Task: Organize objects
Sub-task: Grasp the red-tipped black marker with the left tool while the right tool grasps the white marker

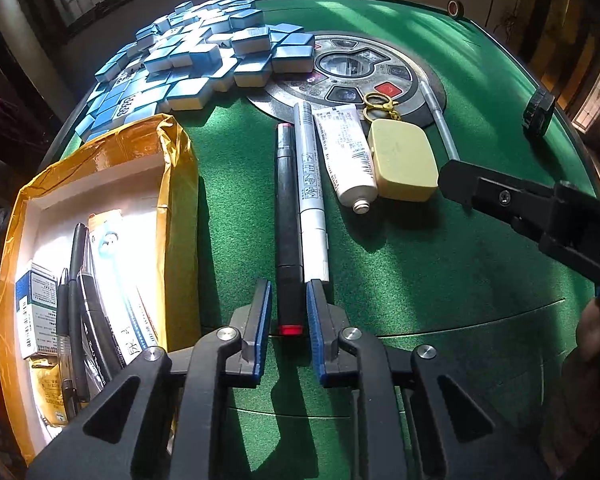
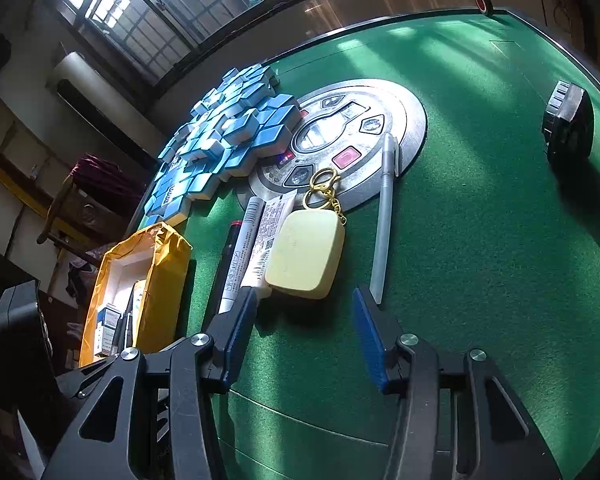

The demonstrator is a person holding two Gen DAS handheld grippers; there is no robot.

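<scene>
A green felt mahjong table (image 2: pixel 480 208) with a dark raised rim is lit in bright streaks of daylight. Barred windows (image 2: pixel 140 12) are seen behind it, an air-conditioner unit (image 2: pixel 80 80) is mounted on the pale wall below, and a wooden chair (image 2: pixel 80 204) stands beside the table.

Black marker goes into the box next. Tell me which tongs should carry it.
Left. The left tongs already straddle the black marker, beside the yellow box. The right tongs stand open by the keychain case.

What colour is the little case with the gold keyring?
Pale yellow case, clearest in the right wrist view.
</scene>
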